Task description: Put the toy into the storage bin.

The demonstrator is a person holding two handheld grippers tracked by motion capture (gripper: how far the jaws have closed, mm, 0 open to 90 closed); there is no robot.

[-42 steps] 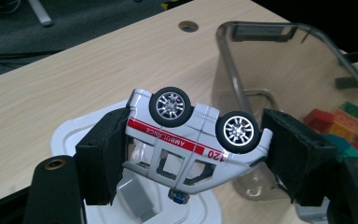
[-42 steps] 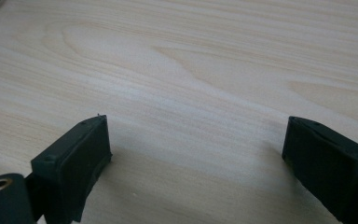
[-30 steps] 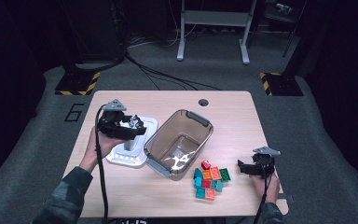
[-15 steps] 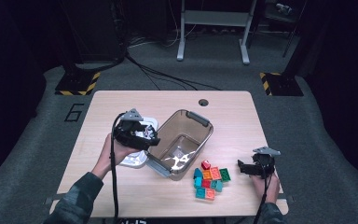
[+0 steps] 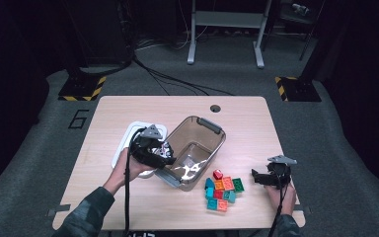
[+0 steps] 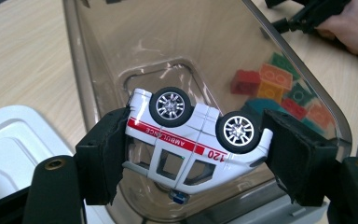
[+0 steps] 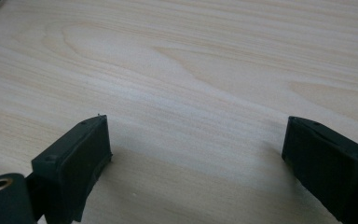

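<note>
My left gripper is shut on a white toy ambulance with a red stripe, gripped end to end and held wheels up over the near left rim of a clear grey plastic bin. From above, the left gripper hovers at the bin edge, toy ambulance in its jaws. My right gripper rests low at the table's right, jaws open over bare wood, nothing between its fingers. A cluster of coloured bricks lies between the bin and the right gripper.
A white lid lies flat on the table left of the bin, partly under my left hand. The wooden table has a round cable hole near its far edge. Cables and a metal stand foot lie on the floor beyond.
My left gripper has carried the toy ambulance rightward and down, from above the white lid to the bin's near left rim. The right gripper has stayed put.
</note>
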